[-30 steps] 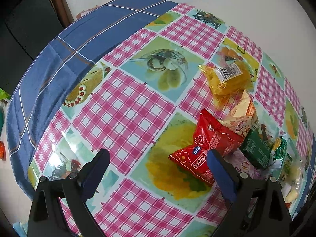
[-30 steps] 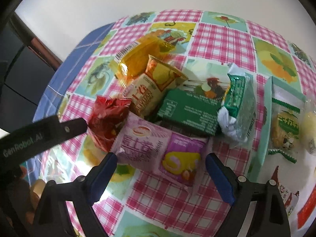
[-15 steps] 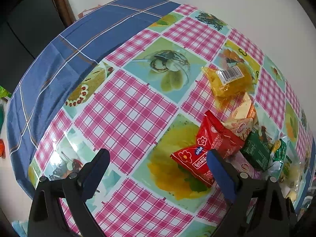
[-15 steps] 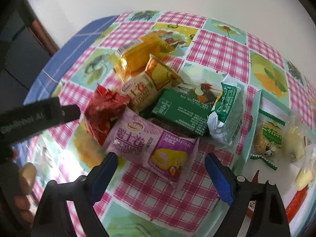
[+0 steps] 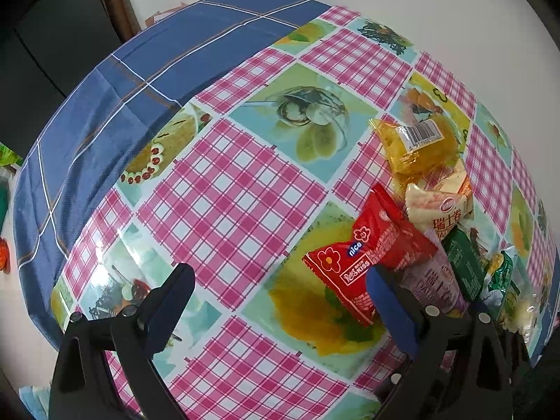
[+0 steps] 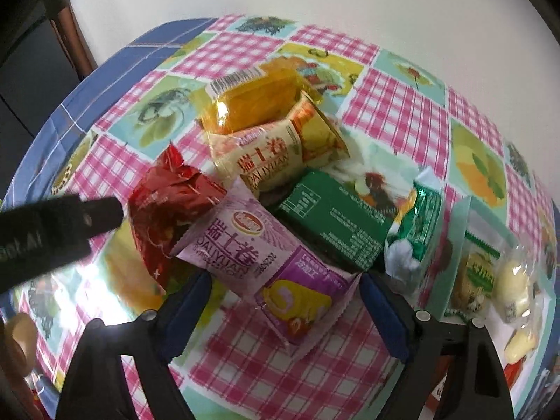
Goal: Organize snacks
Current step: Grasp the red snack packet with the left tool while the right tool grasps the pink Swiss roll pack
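Right hand-held gripper (image 6: 281, 306): jaws spread, just been closing slightly; purple pack (image 6: 269, 255) lies between them, apparently untouched.
Left hand-held gripper (image 5: 280, 301): jaws spread, empty, over tabletop (image 5: 224, 196).
Snacks: clustered; red pack (image 5: 364, 262) beside purple pack.

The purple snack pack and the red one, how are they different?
The purple pack lies flat with a cake roll pictured on it; the red pack is crumpled and shows flowers in the left wrist view. The purple pack sits between the right gripper's open jaws, overlapping the red pack beside it. Both are sealed wrappers in one pile on the checked cloth.
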{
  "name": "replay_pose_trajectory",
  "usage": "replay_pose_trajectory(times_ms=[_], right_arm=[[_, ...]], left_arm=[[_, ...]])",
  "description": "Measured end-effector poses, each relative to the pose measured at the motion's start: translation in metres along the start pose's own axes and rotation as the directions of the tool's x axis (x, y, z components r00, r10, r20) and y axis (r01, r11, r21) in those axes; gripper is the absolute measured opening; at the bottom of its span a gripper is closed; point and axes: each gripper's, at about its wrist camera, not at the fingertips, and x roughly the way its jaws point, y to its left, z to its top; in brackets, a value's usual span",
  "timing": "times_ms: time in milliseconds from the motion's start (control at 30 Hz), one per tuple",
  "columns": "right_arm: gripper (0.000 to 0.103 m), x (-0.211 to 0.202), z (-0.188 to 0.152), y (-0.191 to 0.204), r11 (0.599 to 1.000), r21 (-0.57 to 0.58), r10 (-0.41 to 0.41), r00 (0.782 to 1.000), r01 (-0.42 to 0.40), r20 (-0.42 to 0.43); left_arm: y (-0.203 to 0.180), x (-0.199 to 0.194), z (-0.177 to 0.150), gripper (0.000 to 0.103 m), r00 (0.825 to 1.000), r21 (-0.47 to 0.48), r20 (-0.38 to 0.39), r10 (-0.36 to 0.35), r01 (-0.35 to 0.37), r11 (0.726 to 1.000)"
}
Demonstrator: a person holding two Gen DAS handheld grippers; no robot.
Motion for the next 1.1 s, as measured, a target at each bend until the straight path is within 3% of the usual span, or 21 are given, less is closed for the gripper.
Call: replay_pose_trajectory(times_ms=[233,633,933,1100], right_arm=[[0.087,-0.012,0.011,-0.008,0.997,0.046,0.062,0.996,-0.065,0.059],[0.086,-0.001,0.016,-0.017,0.973,0.121,0.19,0.979,-0.198,0.074],[0.086,-0.001,0.004,-0.019,0.965,0.142,0.223,0.975,-0.223,0.011],[0.08,0.007,-0.004,-0.013,0.973,0.129,0.196,0.98,-0.189,-0.046]], left_arm=[[0.008,-0.003,0.003,0.098,1.0,-0.04,0.012,-0.004,0.004,0.999],[0.005,-0.002,0.006,0.098,1.0,-0.021,0.013,-0.014,0.014,1.0],[0.003,-0.003,0.008,0.098,0.999,-0.002,0.018,-0.036,0.036,0.999],[-0.008,0.0,0.009,0.098,0.999,0.06,0.021,-0.044,0.042,0.997]])
